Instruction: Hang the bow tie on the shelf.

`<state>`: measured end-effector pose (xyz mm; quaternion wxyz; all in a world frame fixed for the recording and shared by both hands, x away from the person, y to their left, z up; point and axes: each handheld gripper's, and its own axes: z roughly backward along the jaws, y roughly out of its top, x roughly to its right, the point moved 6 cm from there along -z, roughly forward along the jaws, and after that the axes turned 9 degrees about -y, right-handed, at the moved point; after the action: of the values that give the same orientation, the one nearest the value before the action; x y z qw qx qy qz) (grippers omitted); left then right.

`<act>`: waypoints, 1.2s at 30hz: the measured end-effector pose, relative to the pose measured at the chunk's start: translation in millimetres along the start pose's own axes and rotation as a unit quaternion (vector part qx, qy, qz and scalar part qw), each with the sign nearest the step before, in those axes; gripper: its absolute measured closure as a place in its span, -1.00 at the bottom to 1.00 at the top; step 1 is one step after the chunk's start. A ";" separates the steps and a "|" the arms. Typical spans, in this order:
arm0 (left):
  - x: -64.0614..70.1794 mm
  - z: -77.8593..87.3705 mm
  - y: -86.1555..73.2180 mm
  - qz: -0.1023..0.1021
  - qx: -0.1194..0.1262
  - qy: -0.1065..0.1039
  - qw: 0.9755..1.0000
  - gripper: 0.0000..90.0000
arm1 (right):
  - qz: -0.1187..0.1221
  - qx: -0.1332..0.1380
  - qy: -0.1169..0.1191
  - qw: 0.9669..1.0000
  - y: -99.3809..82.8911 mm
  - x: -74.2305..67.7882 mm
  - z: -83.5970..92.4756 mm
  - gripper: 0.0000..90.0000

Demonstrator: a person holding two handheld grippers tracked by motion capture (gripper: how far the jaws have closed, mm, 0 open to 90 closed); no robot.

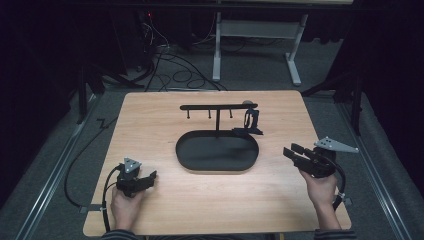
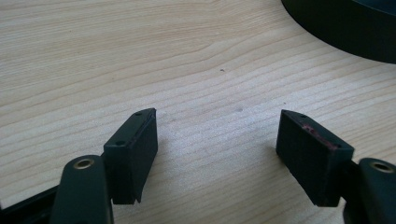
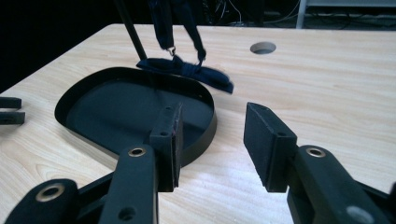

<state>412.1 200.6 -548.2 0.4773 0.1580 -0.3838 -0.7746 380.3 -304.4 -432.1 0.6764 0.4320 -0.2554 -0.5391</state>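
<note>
Two open grippers, strap not yet taken

We hold our left gripper (image 1: 145,179) and right gripper (image 1: 294,152) with fingers wide and empty. The dark blue fabric strap (image 3: 187,70) hangs from the black metal hanger stand (image 1: 218,107), trailing past the black oval tray (image 1: 186,162) onto the wooden desk (image 1: 150,115). Everything is still left.

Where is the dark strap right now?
In the high view the strap hangs from the right end of the stand's bar, its lower end draped over the back right rim of the black tray, forward-left of the right gripper.
</note>
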 end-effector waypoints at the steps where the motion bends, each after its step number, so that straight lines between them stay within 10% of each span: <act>1: 0.0 0.0 0.0 0.000 0.000 0.000 1.000 -0.33 | 0.001 0.000 0.001 1.000 -0.9 -0.1 -0.3 0.32; 36: 0.0 0.0 0.0 0.000 0.000 0.000 1.000 -0.34 | -0.022 -0.051 0.014 0.998 -55.8 -5.9 -29.5 0.29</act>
<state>412.1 200.5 -548.2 0.4772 0.1581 -0.3839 -0.7745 374.1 -292.2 -493.9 0.6891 0.4101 -0.2087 -0.5598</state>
